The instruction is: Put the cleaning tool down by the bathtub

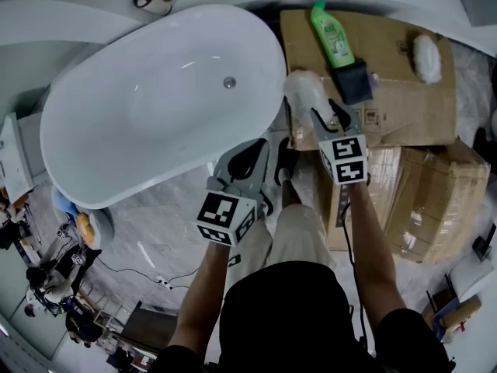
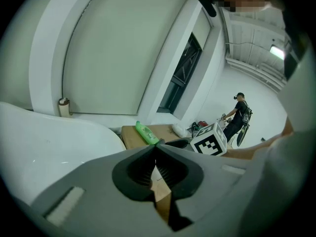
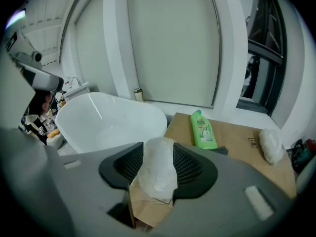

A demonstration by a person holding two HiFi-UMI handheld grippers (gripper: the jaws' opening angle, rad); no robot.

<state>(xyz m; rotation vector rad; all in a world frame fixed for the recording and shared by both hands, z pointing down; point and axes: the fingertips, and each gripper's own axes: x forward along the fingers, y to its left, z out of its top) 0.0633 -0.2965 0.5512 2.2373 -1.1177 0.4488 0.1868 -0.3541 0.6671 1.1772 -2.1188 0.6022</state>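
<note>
Right gripper view | right claw (image 3: 158, 152) squeezes tool (image 3: 157, 177) | left claw (image 2: 156, 151) closed, empty | dropped early, tool could slide off box (image 3: 237, 137) corner

Swallowed between jaws of right gripper (image 3: 158, 149): lower end of cleaning tool (image 3: 157, 174) (white and fluffy above). Too small to tell, head view eight o'clock: floor clutter (image 1: 54, 274).

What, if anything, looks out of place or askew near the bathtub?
The green bottle lies flat on the cardboard box beside the bathtub rather than standing upright; no spill shows. Nothing else stands out: the right gripper has its jaws shut on the white cleaning tool.
</note>
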